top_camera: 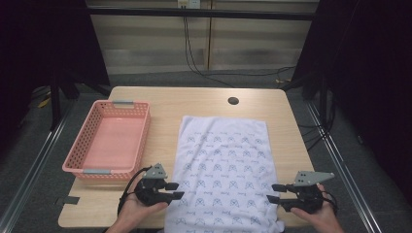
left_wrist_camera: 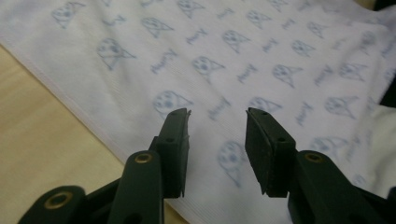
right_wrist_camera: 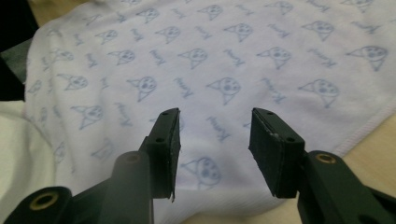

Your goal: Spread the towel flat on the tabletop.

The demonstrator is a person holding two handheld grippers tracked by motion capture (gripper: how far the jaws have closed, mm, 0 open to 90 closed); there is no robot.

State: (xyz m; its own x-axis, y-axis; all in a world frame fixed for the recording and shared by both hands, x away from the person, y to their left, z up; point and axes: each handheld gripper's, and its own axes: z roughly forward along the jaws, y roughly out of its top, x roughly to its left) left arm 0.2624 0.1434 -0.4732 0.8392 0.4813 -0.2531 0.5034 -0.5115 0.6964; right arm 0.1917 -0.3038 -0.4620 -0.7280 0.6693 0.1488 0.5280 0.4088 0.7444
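A white towel (top_camera: 224, 170) lies flat on the wooden table (top_camera: 194, 99), its near end hanging over the 6 o'clock edge. It carries a repeated pale blue print of small animal-like faces with a short cursive word beside each; the word is too blurred to read, possibly a name.

The left gripper (top_camera: 174, 190) sits at the towel's 8 o'clock edge and the right gripper (top_camera: 273, 192) at its 4 o'clock edge. Both point inward with jaws parted, nothing between them.

A pink basket (top_camera: 116, 104) stands at 10 o'clock.

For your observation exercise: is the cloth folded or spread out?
Spread out: the cloth lies flat on the table, no folds showing.
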